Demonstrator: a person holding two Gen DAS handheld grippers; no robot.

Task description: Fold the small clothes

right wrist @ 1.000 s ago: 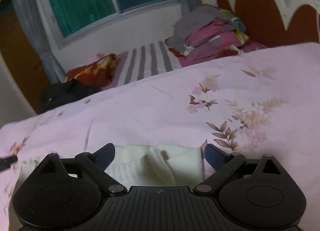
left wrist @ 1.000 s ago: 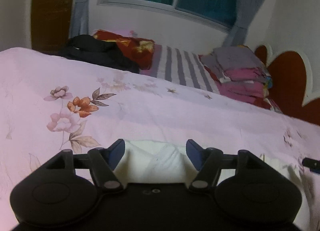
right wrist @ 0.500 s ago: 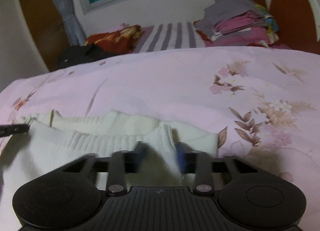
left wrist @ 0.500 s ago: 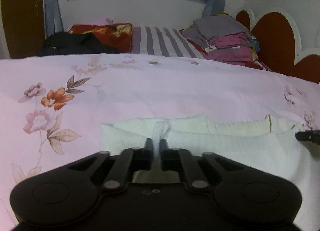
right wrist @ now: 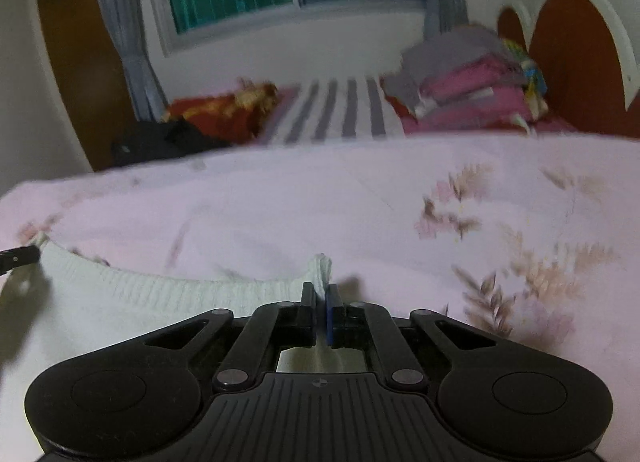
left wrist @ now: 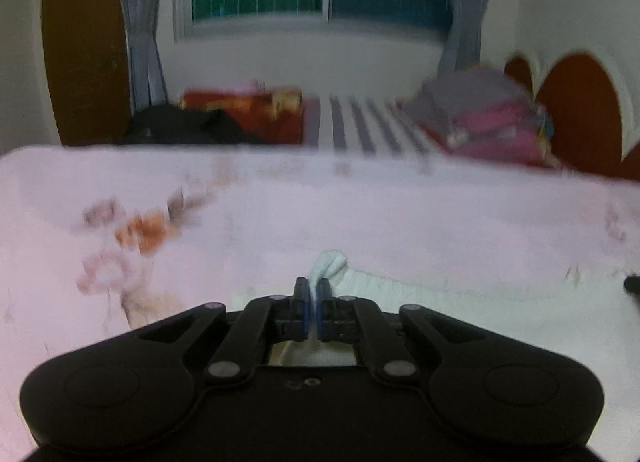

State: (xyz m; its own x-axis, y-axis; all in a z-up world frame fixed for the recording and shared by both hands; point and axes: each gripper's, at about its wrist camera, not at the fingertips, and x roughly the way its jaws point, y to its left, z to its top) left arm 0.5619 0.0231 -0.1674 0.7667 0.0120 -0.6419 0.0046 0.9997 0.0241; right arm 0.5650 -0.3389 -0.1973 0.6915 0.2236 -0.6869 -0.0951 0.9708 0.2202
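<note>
Two grippers are in my hands, and both pinch the same cream knitted garment (right wrist: 168, 302), which lies on the pink flowered bedspread (left wrist: 360, 218) just in front of me. On the left side, my left gripper (left wrist: 313, 289) has its jaws pressed together on a small bunch of the ribbed edge; a tuft of the cloth stands up above the fingertips (left wrist: 300, 290). From there the edge of the garment runs to the right across the bedspread. On the right side, my right gripper (right wrist: 320, 294) is closed in the same way on another bunch of that edge, and again a little peak of cloth comes out above the fingertips (right wrist: 308, 294). In the right wrist view the ribbed edge stretches away to the left, where the black tip of the other gripper shows at the picture border. Far behind, from left to right, I see a dark bundle (left wrist: 188, 128), a red patterned cushion (left wrist: 256, 110), a striped sheet (left wrist: 372, 130), a pile of folded clothes (left wrist: 488, 118) and a brown headboard (left wrist: 580, 110). Both pictures are a little blurred
</note>
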